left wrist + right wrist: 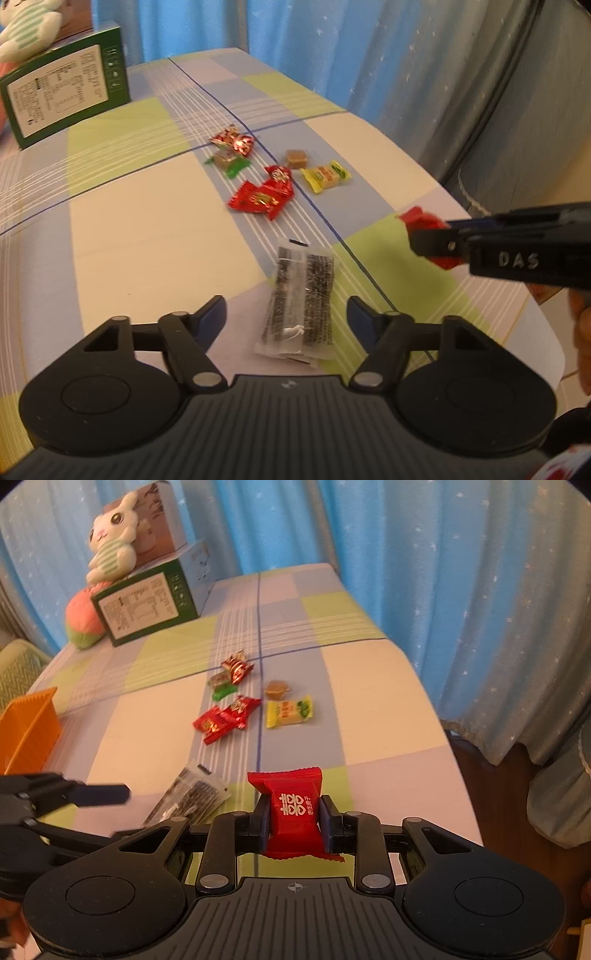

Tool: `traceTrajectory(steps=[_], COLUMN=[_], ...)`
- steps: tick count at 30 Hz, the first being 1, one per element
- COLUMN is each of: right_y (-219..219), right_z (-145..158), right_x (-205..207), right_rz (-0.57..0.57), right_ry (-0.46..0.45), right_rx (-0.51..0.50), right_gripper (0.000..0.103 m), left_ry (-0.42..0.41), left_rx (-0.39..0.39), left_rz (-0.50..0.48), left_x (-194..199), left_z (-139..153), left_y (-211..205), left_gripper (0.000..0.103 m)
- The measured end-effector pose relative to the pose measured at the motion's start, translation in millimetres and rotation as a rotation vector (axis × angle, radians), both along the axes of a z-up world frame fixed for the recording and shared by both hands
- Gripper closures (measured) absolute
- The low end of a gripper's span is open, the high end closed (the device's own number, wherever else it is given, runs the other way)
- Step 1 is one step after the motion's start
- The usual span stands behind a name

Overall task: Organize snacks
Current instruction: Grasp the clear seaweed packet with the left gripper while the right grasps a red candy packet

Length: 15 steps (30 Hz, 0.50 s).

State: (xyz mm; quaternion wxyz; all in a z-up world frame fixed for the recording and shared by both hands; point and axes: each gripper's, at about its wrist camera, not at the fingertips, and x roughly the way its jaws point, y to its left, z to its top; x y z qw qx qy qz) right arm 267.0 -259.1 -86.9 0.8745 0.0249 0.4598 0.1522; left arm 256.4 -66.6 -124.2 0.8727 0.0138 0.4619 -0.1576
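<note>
My right gripper (pixel 294 814) is shut on a red wrapped candy (pixel 291 786) with white print, held above the checked tablecloth (pixel 388 709). In the left wrist view that gripper (pixel 430 242) reaches in from the right with the red candy (pixel 421 218) in it. My left gripper (pixel 287 314) is open low over the table, its blue pads on either side of a clear packet with black print (pixel 301 280) and apart from it. Farther back lie several loose candies: red ones (pixel 262 197), a yellow one (pixel 325 177), a brown cube (pixel 297 158) and a green one (pixel 231 164).
An orange basket (pixel 27 731) stands at the table's left edge. A green box (pixel 66 96) stands at the back left, with a plush rabbit (pixel 110 539) and a pink cushion (pixel 83 618) by it. Blue curtains (pixel 443 572) hang behind; the table's edge (pixel 454 775) drops off on the right.
</note>
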Motion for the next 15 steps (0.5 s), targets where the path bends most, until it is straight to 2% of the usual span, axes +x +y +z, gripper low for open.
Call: traceTrajectory(steps=[7, 10, 15], right_y=[-7.7, -8.4, -8.4], right_z=[-1.1, -3.0, -3.5], right_x=[-0.5, -2.7, -5.7], right_rz=[-0.023, -0.025, -0.032], right_ry=[0.010, 0.016, 0.019], right_rx=[0.017, 0.022, 0.027], right_gripper=[0.076, 0.076, 0.076], left_ry=[-0.005, -0.019, -0.012], left_rx=[0.065, 0.092, 0.094], left_rz=[-0.044, -0.046, -0.021], left_x=[5.3, 4.8, 2.9], left_z=[-11.9, -13.9, -11.8], left_y=[-19.0, -22.1, -19.7], left_gripper=[0.062, 0.066, 0.069])
